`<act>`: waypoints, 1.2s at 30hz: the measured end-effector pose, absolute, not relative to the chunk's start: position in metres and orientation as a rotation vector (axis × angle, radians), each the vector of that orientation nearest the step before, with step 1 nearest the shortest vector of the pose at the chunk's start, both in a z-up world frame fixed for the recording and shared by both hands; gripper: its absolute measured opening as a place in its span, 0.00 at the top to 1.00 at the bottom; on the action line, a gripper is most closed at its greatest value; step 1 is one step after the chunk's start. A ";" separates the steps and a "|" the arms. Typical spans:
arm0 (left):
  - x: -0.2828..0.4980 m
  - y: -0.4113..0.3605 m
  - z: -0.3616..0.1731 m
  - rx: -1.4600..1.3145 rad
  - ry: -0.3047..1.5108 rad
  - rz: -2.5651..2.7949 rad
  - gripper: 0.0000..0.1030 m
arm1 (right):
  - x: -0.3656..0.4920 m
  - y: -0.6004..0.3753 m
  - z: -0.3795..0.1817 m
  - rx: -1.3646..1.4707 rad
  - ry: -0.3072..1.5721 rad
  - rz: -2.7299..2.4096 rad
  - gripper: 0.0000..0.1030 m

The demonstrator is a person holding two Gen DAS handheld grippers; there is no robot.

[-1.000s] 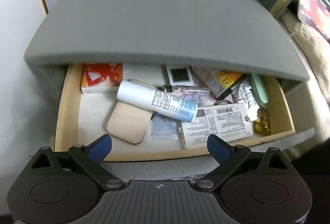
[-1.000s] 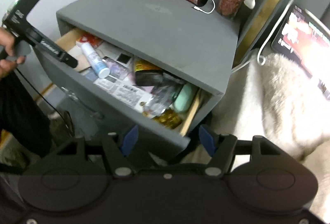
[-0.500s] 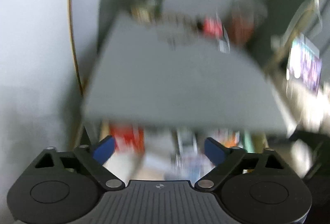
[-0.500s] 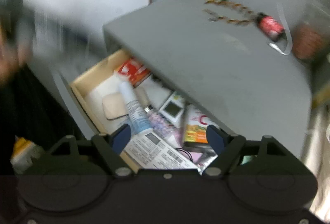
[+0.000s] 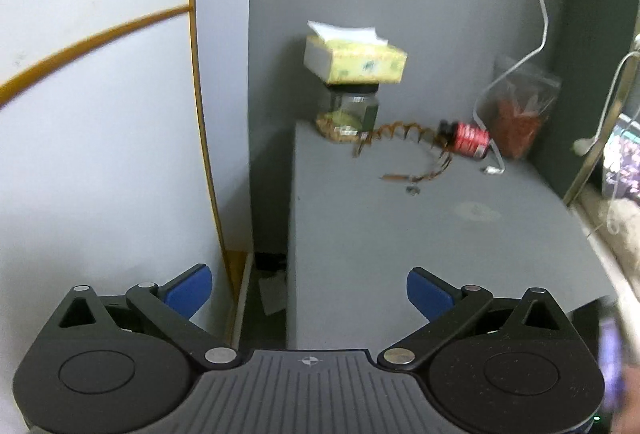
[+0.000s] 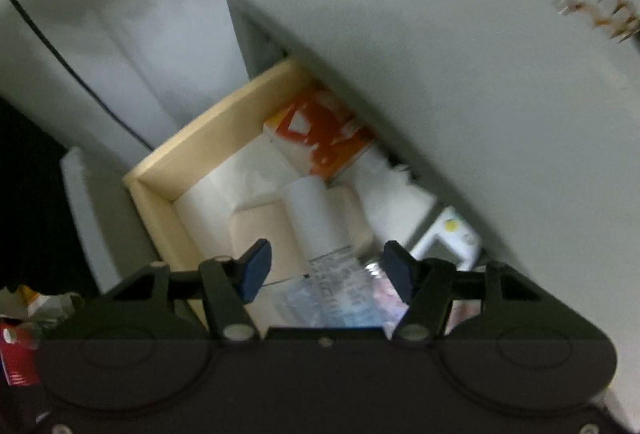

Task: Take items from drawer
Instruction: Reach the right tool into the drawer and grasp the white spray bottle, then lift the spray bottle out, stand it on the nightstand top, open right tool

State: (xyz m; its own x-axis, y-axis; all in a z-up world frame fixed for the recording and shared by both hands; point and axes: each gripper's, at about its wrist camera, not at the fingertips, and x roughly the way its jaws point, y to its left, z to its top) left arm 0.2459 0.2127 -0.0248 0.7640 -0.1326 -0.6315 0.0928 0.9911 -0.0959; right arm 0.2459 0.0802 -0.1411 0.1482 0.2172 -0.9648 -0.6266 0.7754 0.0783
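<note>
Left wrist view: left gripper (image 5: 308,288) hangs released above the cabinet top (image 5: 420,234); right wrist view: right gripper (image 6: 326,268) gapes over the white bottle (image 6: 316,226) inside the drawer (image 6: 200,138) below that top; best to straddle its body squarely before closing.

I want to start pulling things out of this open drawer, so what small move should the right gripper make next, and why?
Probably ease the right gripper straight down so its open fingers straddle the white tube. The tube lies on top of the clutter in the drawer, lined up between the fingers and not yet touched. The left gripper is open over the cabinet top, so it is no help here.
</note>
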 end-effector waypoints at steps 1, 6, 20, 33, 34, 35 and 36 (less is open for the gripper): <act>0.244 0.215 -0.026 -0.063 0.691 -0.125 0.00 | 0.248 0.084 -0.149 -0.394 1.304 0.627 0.44; 0.241 0.224 -0.030 -0.059 0.713 -0.090 0.00 | 0.246 0.092 -0.163 -0.412 1.330 0.616 0.65; 0.227 0.242 -0.026 -0.130 0.709 -0.049 0.00 | 0.223 0.051 -0.104 -0.227 1.182 0.583 0.68; 0.224 0.249 -0.031 -0.149 0.718 -0.013 0.00 | 0.286 0.057 0.019 -0.157 0.879 0.463 0.68; 0.224 0.250 -0.031 -0.152 0.718 -0.010 0.00 | 0.296 0.057 0.015 -0.156 0.892 0.443 0.68; 0.224 0.251 -0.031 -0.155 0.718 -0.007 0.00 | 0.304 0.057 0.008 -0.150 0.910 0.438 0.68; 0.224 0.251 -0.032 -0.158 0.719 -0.004 0.00 | 0.309 0.058 0.000 -0.150 0.922 0.426 0.68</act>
State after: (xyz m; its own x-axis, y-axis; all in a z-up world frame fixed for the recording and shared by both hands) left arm 0.2238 0.2513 -0.0315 0.7531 -0.0577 -0.6554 -0.0508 0.9881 -0.1454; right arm 0.3093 0.0575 0.0001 0.5281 0.2918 -0.7975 -0.4185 0.9066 0.0545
